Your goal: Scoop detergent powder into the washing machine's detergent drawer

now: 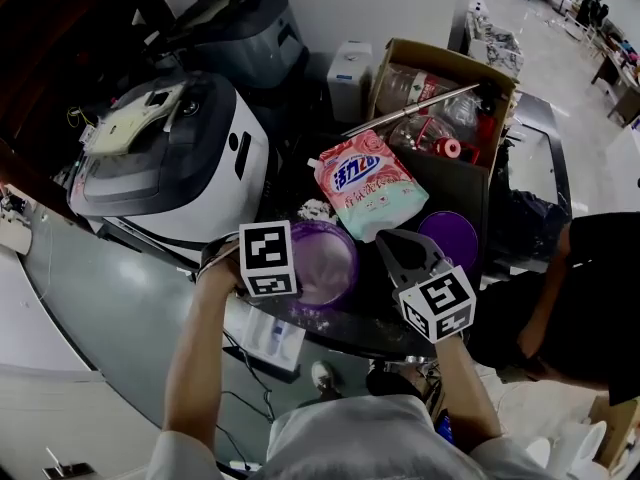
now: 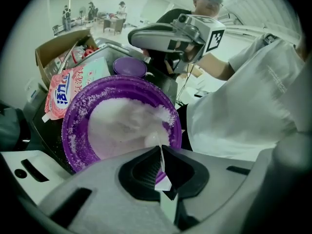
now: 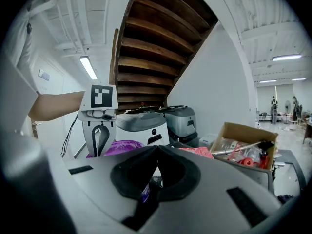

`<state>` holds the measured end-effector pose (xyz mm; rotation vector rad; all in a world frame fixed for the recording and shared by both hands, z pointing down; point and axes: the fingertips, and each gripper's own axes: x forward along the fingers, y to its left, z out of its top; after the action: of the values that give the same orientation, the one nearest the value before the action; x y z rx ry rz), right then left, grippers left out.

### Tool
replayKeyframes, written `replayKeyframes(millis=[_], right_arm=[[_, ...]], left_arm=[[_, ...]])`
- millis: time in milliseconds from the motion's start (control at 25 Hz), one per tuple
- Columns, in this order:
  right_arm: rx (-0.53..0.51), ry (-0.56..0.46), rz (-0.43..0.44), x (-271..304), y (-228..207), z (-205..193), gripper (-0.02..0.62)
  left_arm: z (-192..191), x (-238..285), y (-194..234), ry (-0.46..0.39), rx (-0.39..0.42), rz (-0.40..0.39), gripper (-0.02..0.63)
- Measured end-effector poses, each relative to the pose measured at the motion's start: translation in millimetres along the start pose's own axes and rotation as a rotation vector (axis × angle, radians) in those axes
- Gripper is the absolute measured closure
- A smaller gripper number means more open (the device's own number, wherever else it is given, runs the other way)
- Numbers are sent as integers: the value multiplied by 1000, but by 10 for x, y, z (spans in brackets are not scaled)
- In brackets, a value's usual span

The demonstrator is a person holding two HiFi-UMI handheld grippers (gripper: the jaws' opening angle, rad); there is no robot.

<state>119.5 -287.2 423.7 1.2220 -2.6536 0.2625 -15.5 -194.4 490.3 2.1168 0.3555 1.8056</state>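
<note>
A purple bowl (image 1: 325, 263) (image 2: 117, 121) half full of white detergent powder stands on the dark table beside the white washing machine (image 1: 170, 158). My left gripper (image 1: 292, 273) (image 2: 161, 150) is at the bowl's near rim, shut on a thin pale scoop handle whose end dips into the powder. To the bowl's right my right gripper (image 1: 390, 240) (image 3: 157, 150) hovers with its jaws together and nothing clearly held; a sliver of purple shows through the gap below them. A pink detergent bag (image 1: 365, 183) (image 2: 68, 87) lies behind the bowl. I cannot pick out the detergent drawer.
A purple lid (image 1: 448, 238) lies right of the right gripper. A cardboard box (image 1: 445, 98) of bottles and a metal rod stands at the back. A second grey machine (image 1: 240, 28) sits behind the washer. Another person (image 1: 580, 288) stands at the right.
</note>
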Motion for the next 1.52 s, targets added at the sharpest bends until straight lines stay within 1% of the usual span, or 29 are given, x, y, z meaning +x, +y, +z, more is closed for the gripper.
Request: replayKeyframes(millis=[160, 320, 480, 560, 760, 920, 1200, 1520], right_arm=[[0, -4, -7, -78, 49, 0, 598], [6, -2, -5, -119, 150, -44, 598], [2, 4, -2, -148, 238, -64, 598], [-5, 2, -3, -162, 266, -42, 598], [-20, 3, -5, -189, 342, 9, 598], [-35, -2, -5, -184, 409, 63, 598], [-73, 1, -7, -177, 600, 95, 598], [-132, -25, -45, -243, 630, 316, 598]], left_arm=[[13, -52, -29, -53, -18, 12, 591], [3, -90, -44, -131, -45, 29, 591], [-47, -115, 60, -212, -112, 97, 591], [-75, -134, 99, -271, -151, 120, 591], [-61, -205, 88, -463, -213, 115, 591], [-40, -285, 141, -584, -249, 158, 591], [32, -345, 145, -728, -277, 236, 591], [112, -606, 128, -951, -321, 328, 591]])
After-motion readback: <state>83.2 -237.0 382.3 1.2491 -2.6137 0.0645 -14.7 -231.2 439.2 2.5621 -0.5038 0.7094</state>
